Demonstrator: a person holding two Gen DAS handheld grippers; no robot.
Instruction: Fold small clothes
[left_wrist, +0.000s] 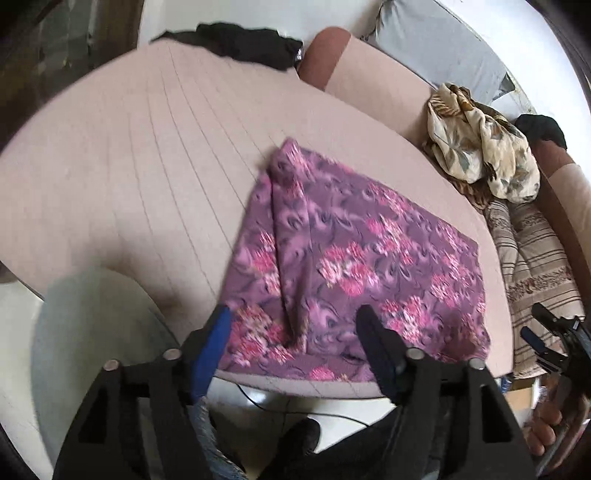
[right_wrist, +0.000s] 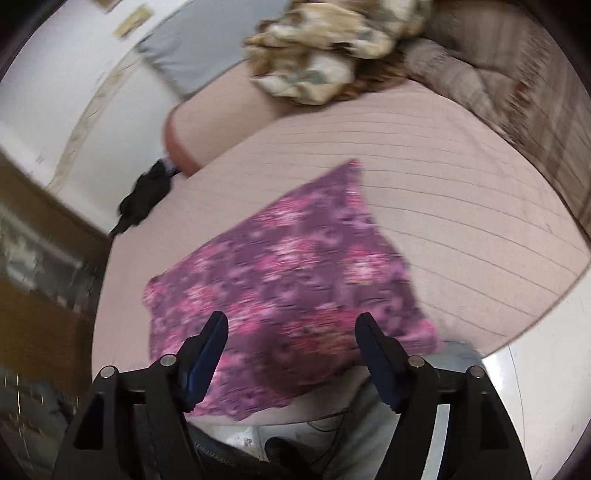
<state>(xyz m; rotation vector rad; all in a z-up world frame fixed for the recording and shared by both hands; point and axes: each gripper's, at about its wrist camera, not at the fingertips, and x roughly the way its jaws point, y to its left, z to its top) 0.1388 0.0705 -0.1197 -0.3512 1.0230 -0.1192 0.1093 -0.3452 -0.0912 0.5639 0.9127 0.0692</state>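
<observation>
A purple cloth with pink flowers (left_wrist: 351, 251) lies folded flat on the pale pink ribbed cushion (left_wrist: 129, 166), with a raised crease running down its left part. My left gripper (left_wrist: 294, 312) hovers open over the cloth's near edge, nothing between its fingers. In the right wrist view the same cloth (right_wrist: 288, 258) looks blurred on the cushion (right_wrist: 461, 221). My right gripper (right_wrist: 291, 316) hangs open above its near edge, also with nothing in it. That right gripper (left_wrist: 535, 323) shows at the far right of the left wrist view, held by a hand.
A beige flowered garment (left_wrist: 480, 147) is heaped at the sofa's back beside striped fabric (left_wrist: 532, 251). A black garment (left_wrist: 243, 42) lies at the cushion's far edge. A grey pillow (left_wrist: 436, 40) leans behind. Below the near edge are white floor, a cable and a dark shoe (left_wrist: 303, 435).
</observation>
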